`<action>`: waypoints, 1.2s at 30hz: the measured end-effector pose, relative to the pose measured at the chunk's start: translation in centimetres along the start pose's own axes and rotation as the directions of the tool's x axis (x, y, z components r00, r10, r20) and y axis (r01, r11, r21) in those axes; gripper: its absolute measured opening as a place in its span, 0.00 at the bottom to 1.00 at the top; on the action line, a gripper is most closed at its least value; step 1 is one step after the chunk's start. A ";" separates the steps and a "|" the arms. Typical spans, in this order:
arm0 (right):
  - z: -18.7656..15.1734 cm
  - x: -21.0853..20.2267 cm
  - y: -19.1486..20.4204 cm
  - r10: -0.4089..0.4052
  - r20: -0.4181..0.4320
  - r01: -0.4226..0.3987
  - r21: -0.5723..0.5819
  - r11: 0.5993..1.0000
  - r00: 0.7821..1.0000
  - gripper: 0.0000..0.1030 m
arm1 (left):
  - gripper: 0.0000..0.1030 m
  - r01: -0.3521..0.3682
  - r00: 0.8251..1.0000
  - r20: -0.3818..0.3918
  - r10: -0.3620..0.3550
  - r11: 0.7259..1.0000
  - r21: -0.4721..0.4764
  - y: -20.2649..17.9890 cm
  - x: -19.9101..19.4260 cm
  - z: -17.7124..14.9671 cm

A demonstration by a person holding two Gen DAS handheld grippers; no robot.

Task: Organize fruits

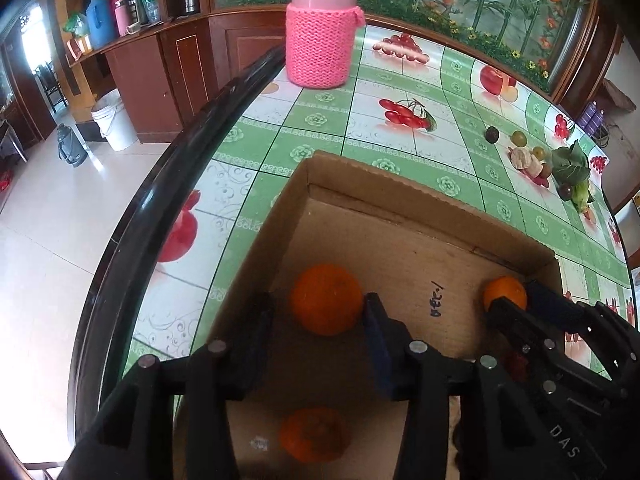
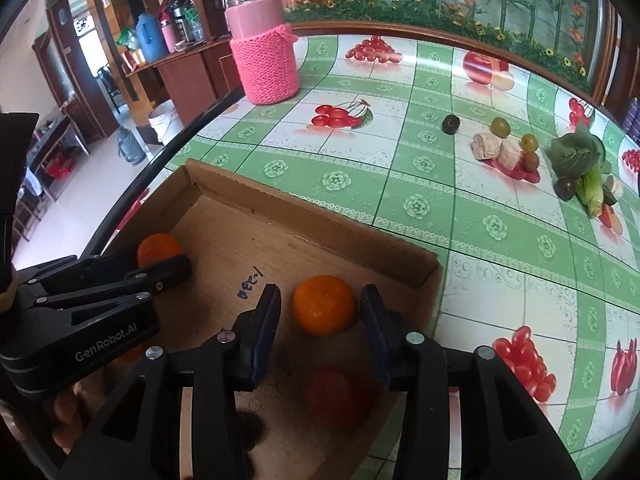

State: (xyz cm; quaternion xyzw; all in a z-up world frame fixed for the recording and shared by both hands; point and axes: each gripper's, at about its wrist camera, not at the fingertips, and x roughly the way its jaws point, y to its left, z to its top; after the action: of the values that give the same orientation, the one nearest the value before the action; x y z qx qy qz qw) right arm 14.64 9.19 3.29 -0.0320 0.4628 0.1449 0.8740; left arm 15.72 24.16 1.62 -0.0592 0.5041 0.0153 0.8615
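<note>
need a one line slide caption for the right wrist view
Open right gripper straddles a round orange tangerine in the brown cardboard box; left gripper reaches beside another.

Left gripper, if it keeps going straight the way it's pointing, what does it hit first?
Most likely the orange lying between the open fingers of the left gripper in the cardboard box. Beyond it comes the box's far wall, though depth is hard to judge here.
</note>
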 end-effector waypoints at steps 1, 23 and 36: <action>-0.1 -0.2 -0.1 -0.004 0.003 0.004 -0.002 1.000 1.000 0.39 | 0.51 -0.001 1.000 0.004 0.001 1.000 0.000 0.0 -0.2 -0.1; -5.8 -9.2 -0.2 0.010 0.055 -0.011 0.008 1.000 0.998 0.46 | 0.74 -0.083 0.992 0.086 0.090 0.993 -0.082 3.1 -6.5 -4.8; -13.1 -13.7 -1.2 0.075 0.037 -0.073 -0.038 0.997 0.997 0.66 | 0.82 -0.106 0.988 0.098 0.116 0.989 -0.101 -2.1 -11.7 -12.4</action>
State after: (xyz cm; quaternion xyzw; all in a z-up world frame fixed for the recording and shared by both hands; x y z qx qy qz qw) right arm -2.74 2.54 6.93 -0.0280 0.4440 0.1863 0.8760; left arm -0.58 21.04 5.97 -0.0712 0.4598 0.0906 0.8805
